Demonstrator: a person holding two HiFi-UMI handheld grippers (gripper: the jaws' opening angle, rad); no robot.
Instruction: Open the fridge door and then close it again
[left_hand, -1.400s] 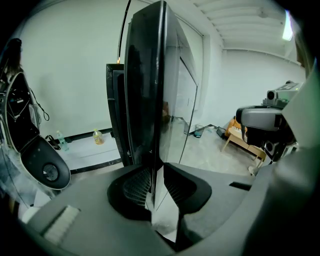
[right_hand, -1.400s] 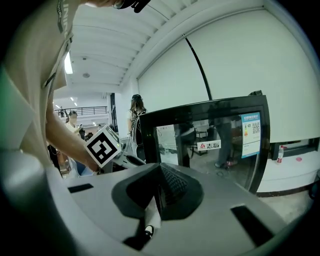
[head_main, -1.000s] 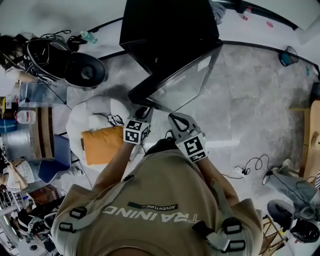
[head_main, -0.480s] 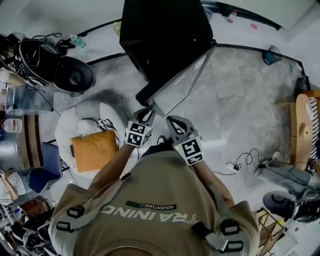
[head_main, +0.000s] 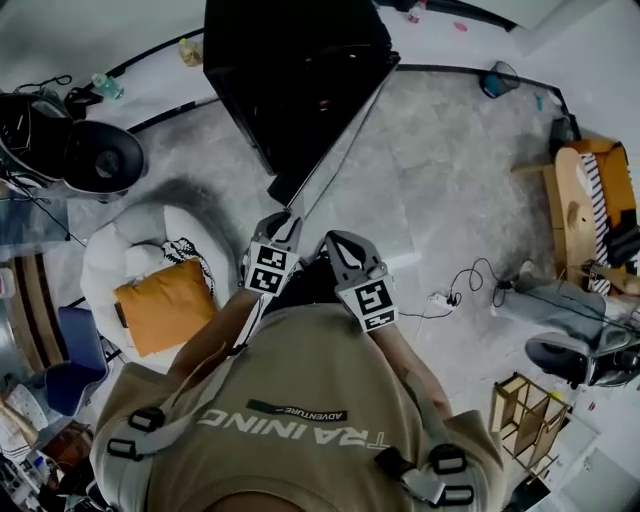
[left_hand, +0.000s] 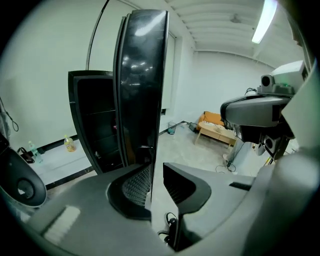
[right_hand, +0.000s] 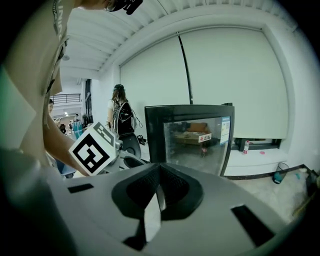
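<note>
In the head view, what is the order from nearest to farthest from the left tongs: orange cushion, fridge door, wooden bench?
1. fridge door, straight ahead, its edge between the left tongs.
2. orange cushion, at the left.
3. wooden bench, far right.

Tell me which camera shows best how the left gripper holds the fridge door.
The left gripper view: the fridge door stands edge-on, its edge between the left gripper's jaws. The head view shows the door ajar from above, but the grip is tiny there. The right gripper view shows only the door's glass front.
</note>
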